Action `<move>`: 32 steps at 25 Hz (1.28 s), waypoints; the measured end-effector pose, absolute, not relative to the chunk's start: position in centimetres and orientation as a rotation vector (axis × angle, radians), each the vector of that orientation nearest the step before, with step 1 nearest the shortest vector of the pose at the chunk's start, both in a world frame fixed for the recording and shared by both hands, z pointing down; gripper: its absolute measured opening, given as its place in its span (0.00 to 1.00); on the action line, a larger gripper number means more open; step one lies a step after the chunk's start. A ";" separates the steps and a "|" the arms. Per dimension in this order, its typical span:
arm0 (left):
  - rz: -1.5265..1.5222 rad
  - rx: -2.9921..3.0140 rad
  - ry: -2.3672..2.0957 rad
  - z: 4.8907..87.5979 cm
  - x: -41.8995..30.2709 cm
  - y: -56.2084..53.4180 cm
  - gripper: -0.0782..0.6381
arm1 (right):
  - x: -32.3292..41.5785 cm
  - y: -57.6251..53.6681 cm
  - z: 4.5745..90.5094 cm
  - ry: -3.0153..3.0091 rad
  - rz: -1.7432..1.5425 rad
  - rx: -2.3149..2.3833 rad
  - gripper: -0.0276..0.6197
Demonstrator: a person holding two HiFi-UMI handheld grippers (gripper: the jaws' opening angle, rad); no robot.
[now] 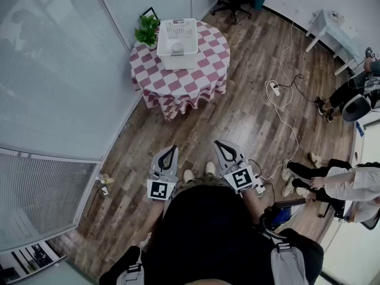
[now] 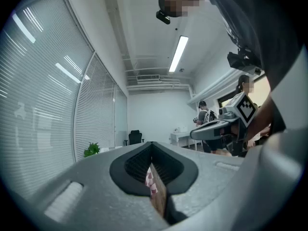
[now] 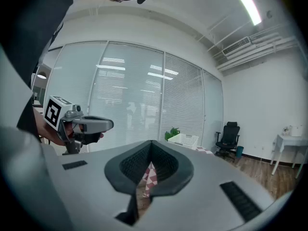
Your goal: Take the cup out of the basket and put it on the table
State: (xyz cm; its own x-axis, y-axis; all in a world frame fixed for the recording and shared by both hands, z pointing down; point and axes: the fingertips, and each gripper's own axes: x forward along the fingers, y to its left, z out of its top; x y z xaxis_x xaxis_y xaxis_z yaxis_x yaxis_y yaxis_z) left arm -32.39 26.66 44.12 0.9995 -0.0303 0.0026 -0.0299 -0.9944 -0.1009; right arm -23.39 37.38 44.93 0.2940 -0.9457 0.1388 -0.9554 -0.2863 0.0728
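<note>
Head view: far ahead of both jaws, on the table (image 1: 205, 70), the basket (image 1: 178, 62), with the cup (image 1: 177, 48) in the end nearest the jaws. Looks upright, mouth up, long axis vertical, though too small to be sure. Basket's long side running straight away from the jaws. Left gripper (image 1: 172, 148) and right gripper (image 1: 217, 142) side by side, tips aimed toward the table over bare floor (image 1: 249, 117). Left one more squarely in line and probably a touch nearer.

Left gripper view: jaws (image 2: 151, 146) pressed together, pinching nothing. Only a sliver of checked cloth past the tips. No cup visible.

Right gripper view: jaws (image 3: 150, 143) pressed together, empty. Basket (image 3: 185, 139) beyond the tips and slightly right, plant (image 3: 172, 132) behind it.
</note>
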 end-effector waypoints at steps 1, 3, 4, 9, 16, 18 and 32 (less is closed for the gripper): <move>-0.018 -3.042 0.041 44.4 -32.2 26.7 0.12 | -23.3 37.4 45.1 -1.791 0.085 2.403 0.06; -0.036 -3.044 0.029 44.8 -31.9 26.8 0.12 | -23.1 37.5 45.4 -1.799 0.057 2.384 0.06; -0.041 -3.044 0.023 44.8 -31.7 27.0 0.12 | -23.1 37.5 45.4 -1.798 0.050 2.371 0.06; -0.042 -3.031 0.019 44.6 -30.6 27.4 0.12 | -22.9 37.4 45.6 -1.828 0.030 2.333 0.06; -0.054 -3.028 0.055 44.4 -29.0 27.9 0.12 | -21.0 37.8 46.0 -1.857 0.032 2.324 0.06; -0.055 -3.029 0.053 44.3 -28.4 28.1 0.12 | -20.0 38.0 46.1 -1.858 0.035 2.332 0.06; -0.146 -3.070 0.073 45.5 -24.6 31.8 0.12 | -14.3 40.3 48.6 -1.903 0.061 2.278 0.06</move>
